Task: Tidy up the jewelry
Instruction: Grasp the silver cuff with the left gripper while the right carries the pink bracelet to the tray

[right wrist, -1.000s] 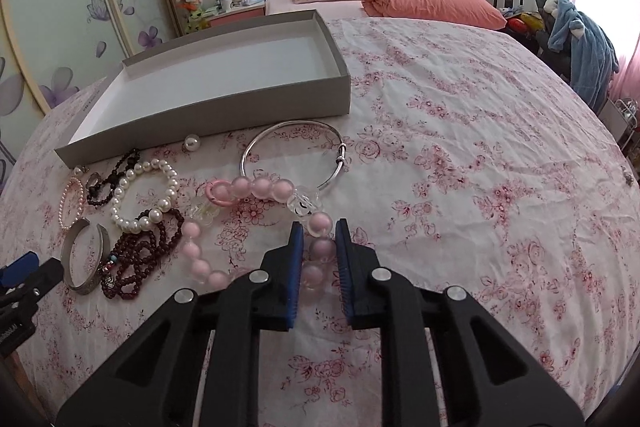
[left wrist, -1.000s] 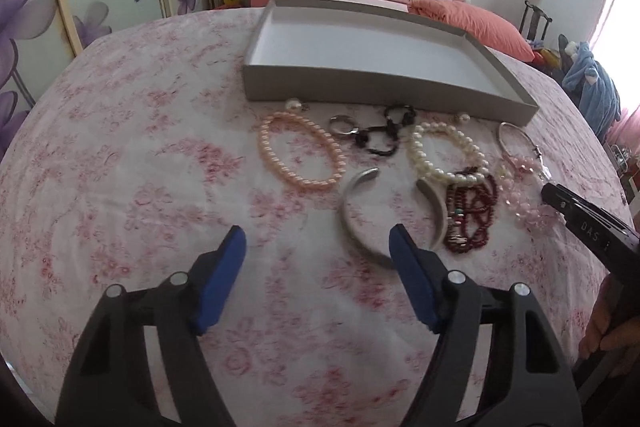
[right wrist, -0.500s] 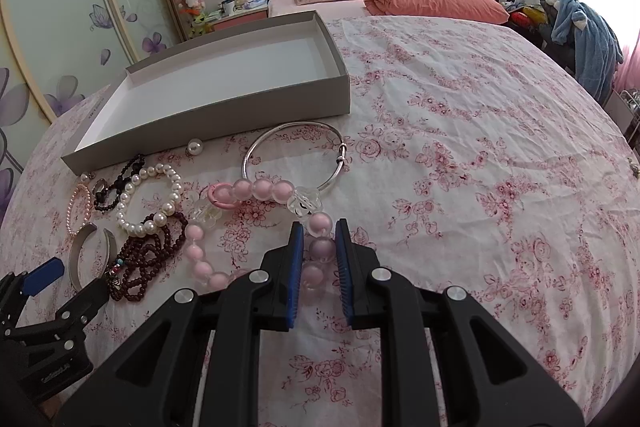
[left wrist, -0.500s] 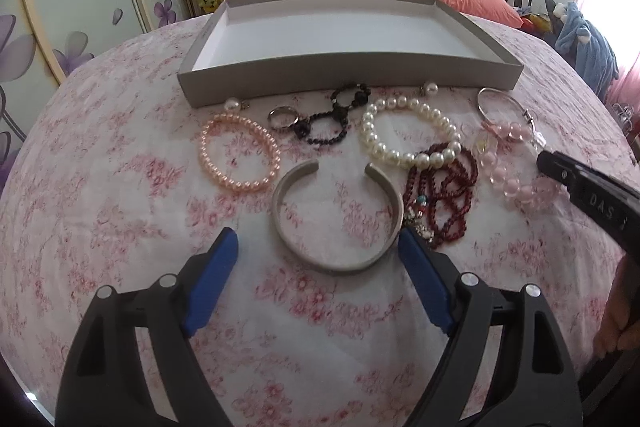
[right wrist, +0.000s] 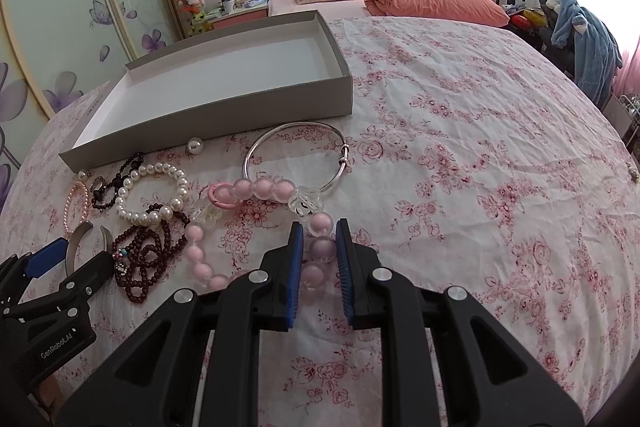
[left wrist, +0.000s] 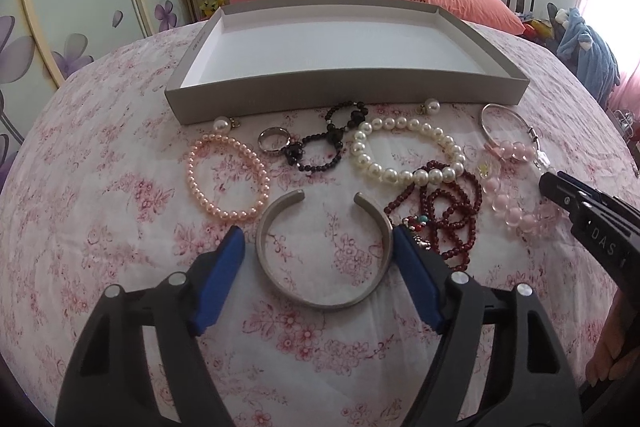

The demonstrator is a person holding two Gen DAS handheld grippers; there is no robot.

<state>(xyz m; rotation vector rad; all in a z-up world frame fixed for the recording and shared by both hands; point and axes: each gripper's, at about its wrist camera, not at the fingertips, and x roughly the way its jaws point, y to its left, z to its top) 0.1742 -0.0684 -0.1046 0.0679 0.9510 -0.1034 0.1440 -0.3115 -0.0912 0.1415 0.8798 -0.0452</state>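
A grey tray point(left wrist: 344, 89) with a white floor lies on the bed, with jewelry in front of it. My left gripper point(left wrist: 316, 239) is open, its blue pads on either side of a silver cuff bangle point(left wrist: 324, 255) on the sheet. My right gripper point(right wrist: 319, 241) is shut on the pink bead bracelet point(right wrist: 256, 189), gripping its beads between the pads; the bracelet also shows in the left wrist view point(left wrist: 508, 203). Nearby lie a white pearl bracelet point(left wrist: 400, 151), a peach pearl bracelet point(left wrist: 228, 179), a dark red bead strand point(left wrist: 444, 215), a black bead bracelet point(left wrist: 328, 143), a ring point(left wrist: 273, 140) and a thin silver bangle point(right wrist: 298, 157).
Two loose pearl earrings point(left wrist: 222, 125) point(left wrist: 431, 105) lie by the tray's front wall. The bed has a pink floral sheet point(right wrist: 480, 167). Pillows point(right wrist: 436, 3) lie at the headboard. A wardrobe with flower decals point(left wrist: 60, 7) stands on the left.
My left gripper has swung over and moved forward so its open pads now flank the silver cuff. My right gripper stays closed on the pink beads, almost unmoved.
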